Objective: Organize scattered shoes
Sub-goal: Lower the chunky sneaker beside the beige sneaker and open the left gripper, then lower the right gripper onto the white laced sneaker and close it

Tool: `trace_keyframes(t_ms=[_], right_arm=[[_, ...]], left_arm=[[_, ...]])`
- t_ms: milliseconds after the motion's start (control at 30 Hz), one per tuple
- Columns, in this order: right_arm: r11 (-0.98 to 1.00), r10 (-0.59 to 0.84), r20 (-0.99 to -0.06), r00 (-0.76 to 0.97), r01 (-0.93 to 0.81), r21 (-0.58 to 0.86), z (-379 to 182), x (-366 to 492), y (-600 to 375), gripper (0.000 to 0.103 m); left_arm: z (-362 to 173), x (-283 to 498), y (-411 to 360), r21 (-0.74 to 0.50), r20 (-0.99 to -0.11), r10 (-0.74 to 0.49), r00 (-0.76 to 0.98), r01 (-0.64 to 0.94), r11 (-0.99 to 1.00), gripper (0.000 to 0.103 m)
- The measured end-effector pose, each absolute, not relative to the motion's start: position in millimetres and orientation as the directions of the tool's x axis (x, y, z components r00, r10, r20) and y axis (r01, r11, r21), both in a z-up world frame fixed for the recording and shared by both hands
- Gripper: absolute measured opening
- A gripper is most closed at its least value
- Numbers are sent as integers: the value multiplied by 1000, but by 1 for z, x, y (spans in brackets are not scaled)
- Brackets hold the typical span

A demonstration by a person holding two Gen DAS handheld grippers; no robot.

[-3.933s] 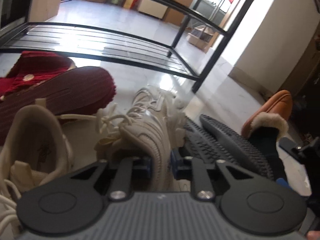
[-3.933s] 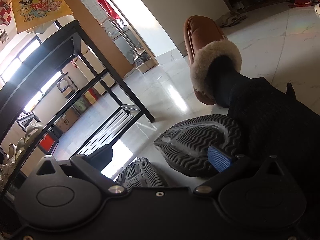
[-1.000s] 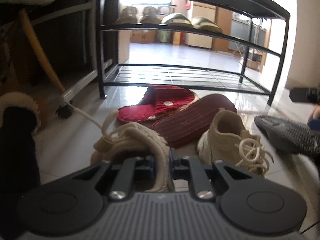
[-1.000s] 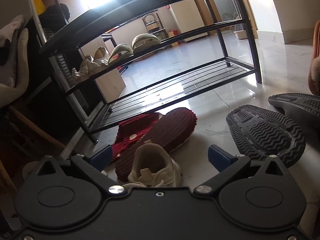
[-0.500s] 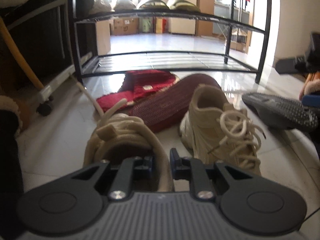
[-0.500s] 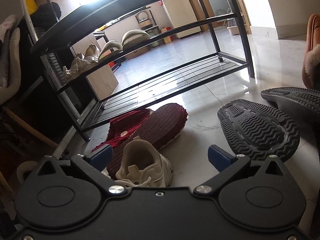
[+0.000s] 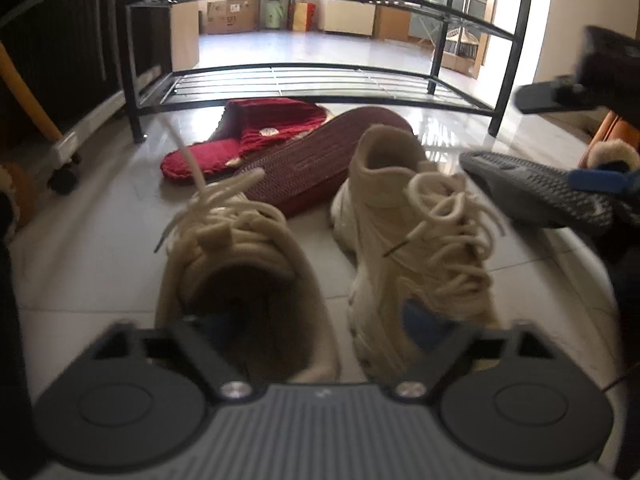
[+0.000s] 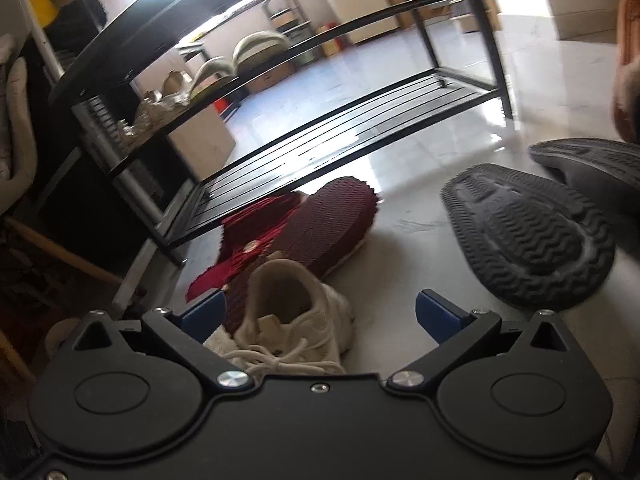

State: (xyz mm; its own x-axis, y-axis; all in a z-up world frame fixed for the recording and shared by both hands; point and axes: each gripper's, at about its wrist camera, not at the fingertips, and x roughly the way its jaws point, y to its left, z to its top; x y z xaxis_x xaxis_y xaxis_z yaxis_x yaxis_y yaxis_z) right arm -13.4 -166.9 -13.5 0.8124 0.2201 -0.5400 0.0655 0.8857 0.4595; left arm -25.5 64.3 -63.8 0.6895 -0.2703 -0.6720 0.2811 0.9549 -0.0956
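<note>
Both pairs of fingers spread wide, gripping nothing.
Between my left gripper (image 7: 320, 320) fingers sit two cream sneakers (image 7: 416, 240) side by side; my right gripper (image 8: 320, 316) hovers above them, red slippers (image 8: 320, 228) and black shoes (image 8: 528, 236) beyond.

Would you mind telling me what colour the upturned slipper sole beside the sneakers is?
Dark red, with a fine zigzag tread; the slipper sole shows best in the right wrist view.

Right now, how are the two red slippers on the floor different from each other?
The right red slipper is flipped over, its ridged sole facing up. The left red slipper lies right way up, showing its knitted top and a small pale patch. The flipped one leans on the upright one and looks darker. Both are red and lie in front of the black shoe rack.
</note>
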Motion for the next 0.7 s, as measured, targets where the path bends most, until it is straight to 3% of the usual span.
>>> trace_keyframes(t_ms=[133, 200, 267, 367, 433, 567, 700], right_arm=[[887, 399, -549, 734, -157, 435, 5, 11, -148, 103], [863, 478, -571, 667, -236, 446, 11, 25, -132, 103], [855, 513, -610, 603, -299, 423, 15, 40, -109, 103], [882, 458, -725, 515, -363, 300, 15, 63, -59, 103], [892, 411, -784, 465, -384, 240, 10, 78, -33, 103], [908, 370, -837, 402, -347, 235, -8, 99, -16, 103], [923, 329, -883, 334, -311, 227, -26, 120, 1, 103]], left_arm=[[-33, -47, 85, -143, -559, -289, 777, 253, 957, 96], [-16, -59, 103, -147, -450, -230, 863, 183, 972, 103], [-6, -63, 115, -125, -401, -133, 906, 90, 988, 103], [-4, -59, 137, -68, -421, 52, 906, -88, 994, 102], [-10, -56, 151, -74, -457, 101, 884, -150, 986, 103], [-24, -52, 181, -209, -551, 113, 827, -267, 941, 103], [-30, -51, 189, -238, -543, 140, 828, -312, 920, 103]])
